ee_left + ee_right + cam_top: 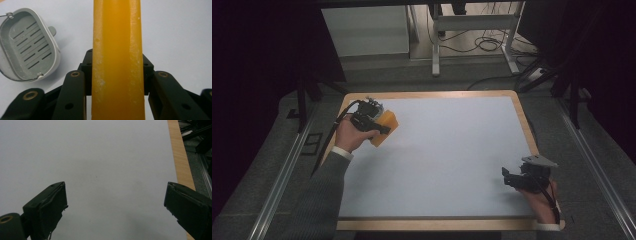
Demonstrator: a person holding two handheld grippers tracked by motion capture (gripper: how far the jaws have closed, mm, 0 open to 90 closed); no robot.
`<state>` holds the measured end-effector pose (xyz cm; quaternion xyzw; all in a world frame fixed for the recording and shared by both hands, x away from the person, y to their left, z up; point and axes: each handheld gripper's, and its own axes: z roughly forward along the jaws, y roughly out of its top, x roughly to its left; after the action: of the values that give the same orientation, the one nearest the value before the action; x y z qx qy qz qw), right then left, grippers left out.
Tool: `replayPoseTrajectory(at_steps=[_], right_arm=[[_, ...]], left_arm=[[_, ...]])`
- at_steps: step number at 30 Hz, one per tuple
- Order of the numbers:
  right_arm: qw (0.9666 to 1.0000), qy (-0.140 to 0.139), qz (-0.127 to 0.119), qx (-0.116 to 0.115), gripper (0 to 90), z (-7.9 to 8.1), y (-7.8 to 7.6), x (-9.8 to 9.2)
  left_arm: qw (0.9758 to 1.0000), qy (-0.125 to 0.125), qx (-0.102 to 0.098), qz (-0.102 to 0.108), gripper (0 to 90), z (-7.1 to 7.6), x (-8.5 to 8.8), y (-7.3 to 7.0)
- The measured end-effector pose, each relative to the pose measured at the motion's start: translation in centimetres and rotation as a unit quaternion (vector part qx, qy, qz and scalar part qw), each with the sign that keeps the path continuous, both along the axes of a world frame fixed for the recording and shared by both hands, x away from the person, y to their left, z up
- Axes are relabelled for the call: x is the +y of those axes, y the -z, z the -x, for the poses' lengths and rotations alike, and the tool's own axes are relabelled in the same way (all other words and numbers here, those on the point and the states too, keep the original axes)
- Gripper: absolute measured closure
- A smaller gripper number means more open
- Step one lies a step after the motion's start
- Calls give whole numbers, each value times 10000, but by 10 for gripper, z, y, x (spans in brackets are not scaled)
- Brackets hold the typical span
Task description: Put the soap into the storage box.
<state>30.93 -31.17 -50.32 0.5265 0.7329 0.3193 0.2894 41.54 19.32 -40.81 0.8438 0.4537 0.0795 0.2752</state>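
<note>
Left gripper view: left tongs pinching the yellow soap bar, right tongs spread idle—slick soap could slip free.

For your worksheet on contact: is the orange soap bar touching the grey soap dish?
Apart. The left gripper view shows bare white table between the orange soap bar, clamped in the left gripper, and the grey soap dish.
</note>
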Motion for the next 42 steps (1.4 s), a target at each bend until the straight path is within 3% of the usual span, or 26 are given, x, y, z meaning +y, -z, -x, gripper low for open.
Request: replayPoseTrajectory(at_steps=[16,28,42], right_arm=[[10000,23,-29,-2,47,1,0,-1],[10000,60,-36,-3,48,0,0,-2],[10000,47,-21,8,47,0,0,-1]], left_arm=[[9992,-386,13,125,612,-23,19,-7],[9974,-711,51,115,612,-47,31,-9],[9948,-989,76,237,612,-61,43,-7]])
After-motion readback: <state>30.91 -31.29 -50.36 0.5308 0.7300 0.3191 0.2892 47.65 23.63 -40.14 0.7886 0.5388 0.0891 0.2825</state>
